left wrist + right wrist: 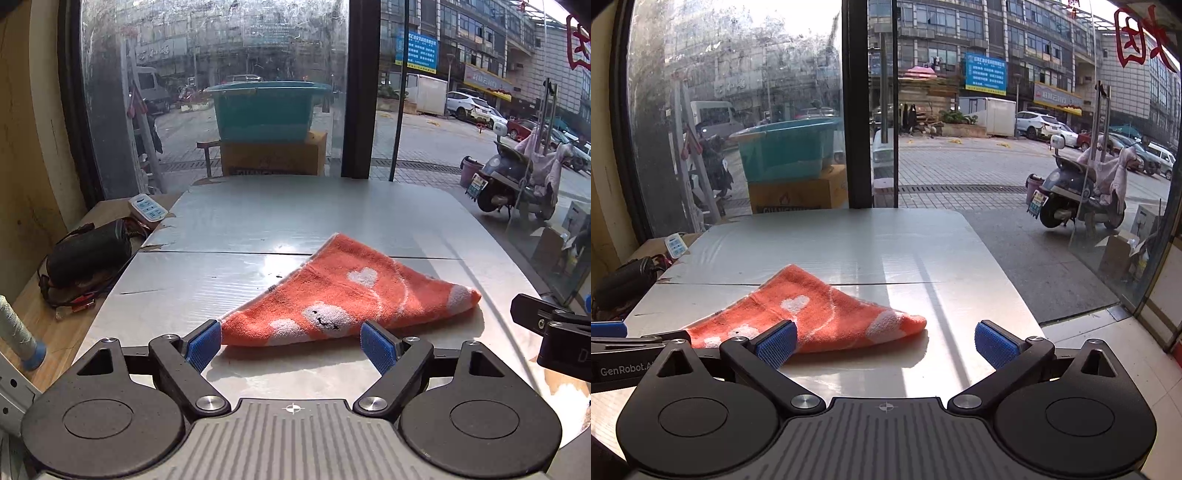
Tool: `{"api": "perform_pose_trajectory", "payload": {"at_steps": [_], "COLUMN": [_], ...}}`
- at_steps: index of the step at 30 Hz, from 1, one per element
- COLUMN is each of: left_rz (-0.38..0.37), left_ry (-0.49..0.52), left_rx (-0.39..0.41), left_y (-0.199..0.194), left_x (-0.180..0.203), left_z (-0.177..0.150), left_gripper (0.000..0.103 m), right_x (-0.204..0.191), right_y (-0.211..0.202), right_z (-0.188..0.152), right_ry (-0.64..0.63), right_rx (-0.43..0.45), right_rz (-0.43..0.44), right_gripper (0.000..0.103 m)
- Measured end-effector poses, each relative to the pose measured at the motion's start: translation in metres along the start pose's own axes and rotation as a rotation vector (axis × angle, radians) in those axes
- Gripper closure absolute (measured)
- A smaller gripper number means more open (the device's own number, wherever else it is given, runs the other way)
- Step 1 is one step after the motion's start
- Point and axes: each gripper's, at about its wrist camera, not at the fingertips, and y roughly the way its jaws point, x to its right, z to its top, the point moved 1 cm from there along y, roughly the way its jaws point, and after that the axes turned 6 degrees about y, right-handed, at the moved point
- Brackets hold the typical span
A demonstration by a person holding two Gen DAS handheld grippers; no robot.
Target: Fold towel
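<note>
An orange towel [343, 295] with white hearts and a smiling cloud lies on the silver table [258, 218], folded into a triangle. My left gripper [291, 345] is open and empty, its blue pads just in front of the towel's near edge. My right gripper [886, 345] is open and empty, right of the left one; its left pad [775, 347] overlaps the towel's near edge [820, 314] in view, and the towel's right corner lies between the pads. The right gripper's side shows in the left wrist view [554, 332], and the left gripper's in the right wrist view [635, 350].
A black bag [88, 254] with cables and a white power strip [147, 208] sit on the wooden ledge left of the table. A glass window stands behind the table's far edge. The table's right edge [1015, 288] drops to the floor.
</note>
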Motion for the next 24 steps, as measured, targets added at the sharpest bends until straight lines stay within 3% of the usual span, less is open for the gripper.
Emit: {"api": "perform_pose_trajectory", "payload": {"at_steps": [10, 24], "left_rz": [0.001, -0.002], "left_ry": [-0.009, -0.009], "left_rx": [-0.014, -0.043], "left_y": [0.000, 0.006], "left_x": [-0.003, -0.004], "left_z": [-0.004, -0.001], "left_gripper": [0.019, 0.019], "right_x": [0.003, -0.002], "right_y": [0.012, 0.024], "right_z": [-0.003, -0.002], "right_ry": [-0.014, -0.012], "right_rx": [-0.008, -0.062], "right_rz": [-0.035, -0.002], "right_gripper": [0.000, 0.000]}}
